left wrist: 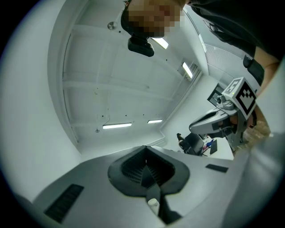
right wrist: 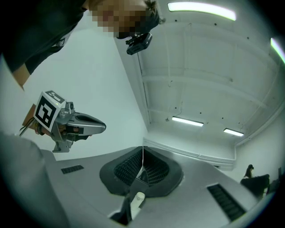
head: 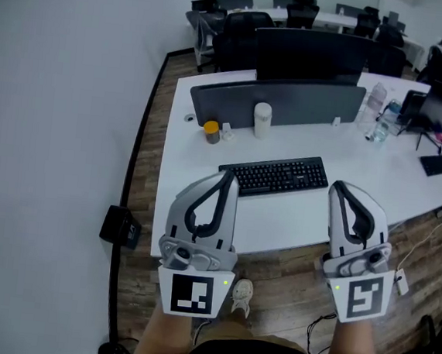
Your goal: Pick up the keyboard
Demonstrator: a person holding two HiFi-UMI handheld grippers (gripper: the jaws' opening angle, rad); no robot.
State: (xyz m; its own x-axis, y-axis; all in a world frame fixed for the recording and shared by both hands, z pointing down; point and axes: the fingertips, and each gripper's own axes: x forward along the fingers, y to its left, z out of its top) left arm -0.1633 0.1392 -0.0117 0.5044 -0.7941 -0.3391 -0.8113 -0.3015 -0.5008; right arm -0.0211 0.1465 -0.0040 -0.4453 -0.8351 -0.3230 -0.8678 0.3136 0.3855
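Note:
The black keyboard lies flat on the white desk, just in front of the grey divider. My left gripper hovers near the desk's front edge, its tips by the keyboard's left end, jaws shut on nothing. My right gripper is level with it just past the keyboard's right end, also shut and empty. The left gripper view and the right gripper view face up at ceiling and wall with jaws closed together; neither shows the keyboard. Each sees the other gripper.
A grey divider panel runs behind the keyboard, with a white cup and an orange-lidded jar before it. Water bottles and a dark notebook sit at the right. A black box stands on the floor at the left.

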